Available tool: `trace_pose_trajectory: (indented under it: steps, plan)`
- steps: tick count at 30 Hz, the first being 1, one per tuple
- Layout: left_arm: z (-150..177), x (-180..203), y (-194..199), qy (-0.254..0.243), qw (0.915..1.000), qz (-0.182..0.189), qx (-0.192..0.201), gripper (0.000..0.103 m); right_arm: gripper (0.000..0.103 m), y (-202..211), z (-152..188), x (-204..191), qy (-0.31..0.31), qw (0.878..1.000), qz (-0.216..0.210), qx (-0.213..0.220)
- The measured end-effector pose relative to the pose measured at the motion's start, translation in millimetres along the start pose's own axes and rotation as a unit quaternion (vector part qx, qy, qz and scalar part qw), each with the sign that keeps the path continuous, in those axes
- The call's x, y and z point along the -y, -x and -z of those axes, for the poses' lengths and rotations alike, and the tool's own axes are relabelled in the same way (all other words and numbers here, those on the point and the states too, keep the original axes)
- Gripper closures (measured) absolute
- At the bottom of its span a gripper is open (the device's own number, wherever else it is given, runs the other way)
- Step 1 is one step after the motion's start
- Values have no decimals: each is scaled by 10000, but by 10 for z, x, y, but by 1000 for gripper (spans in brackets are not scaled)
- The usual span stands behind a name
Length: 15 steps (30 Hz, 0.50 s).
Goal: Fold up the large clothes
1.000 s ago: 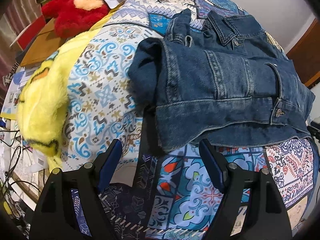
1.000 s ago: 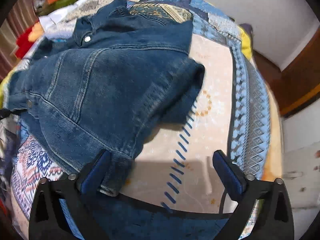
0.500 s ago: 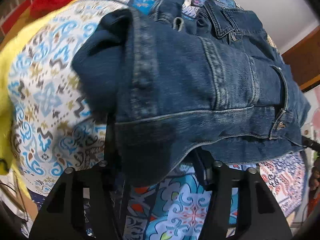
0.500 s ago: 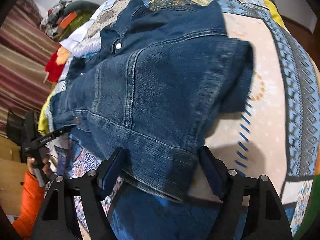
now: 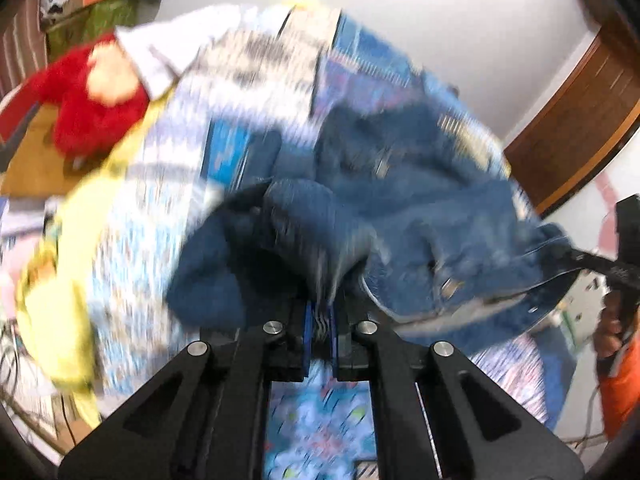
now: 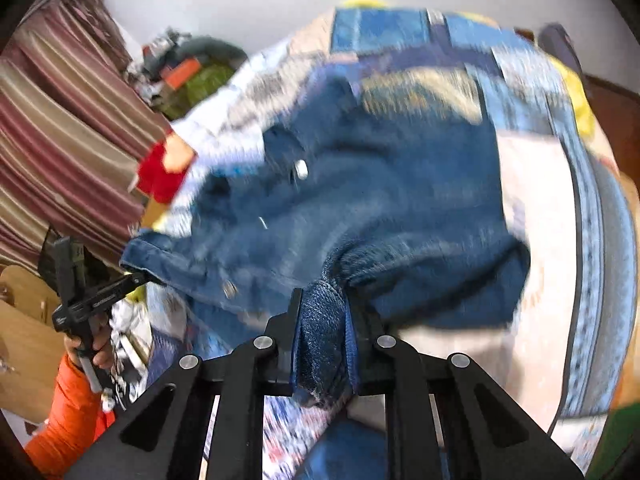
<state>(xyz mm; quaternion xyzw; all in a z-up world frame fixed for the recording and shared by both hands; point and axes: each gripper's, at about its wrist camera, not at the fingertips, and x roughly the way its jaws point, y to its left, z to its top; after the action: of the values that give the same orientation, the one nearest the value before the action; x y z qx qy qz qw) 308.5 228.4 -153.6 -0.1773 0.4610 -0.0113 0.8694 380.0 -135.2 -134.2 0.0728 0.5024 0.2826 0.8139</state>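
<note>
Clearly the fold is in its lifting step. The denim jacket lies on the patterned bedspread of a bed, and both bottom corners of it are pinched. The left gripper is shut tight on a thin bunch of the hem, which shows as a pale strip between its blue pads. The right gripper has its jaws closing on a thicker wad of the hem at the other corner, with denim packed between the pads and hanging out below them. In each wrist view the other gripper shows at the far edge of the jacket, held by a hand in an orange sleeve, and the hem sags between the two grips.

Both pictures are smeared, so finer creases cannot be read. The collar end with its metal button looks to be resting on the bed.

As I judge it, the next move calls for carrying both corners together over toward the collar, keeping them level with each other so the hem lands square, then letting go only once the cloth lies flat. Denim is stiff and heavy; a loose corner could slip and skew the fold. A red soft toy and a yellow one sit off to the side, clear of the path.
</note>
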Motion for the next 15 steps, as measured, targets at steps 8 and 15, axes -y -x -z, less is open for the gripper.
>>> trace_pose_trajectory:
  steps: [8,15]
  plan:
    - [-862,22,-502,8,9978,-645,137,97,88,-428,-857,387,-164,9947,944,369]
    - [-1101,-417,-1491,346,9881,-1411,-500,92,88,-870,-1287,1096,-580,9770,2014,391]
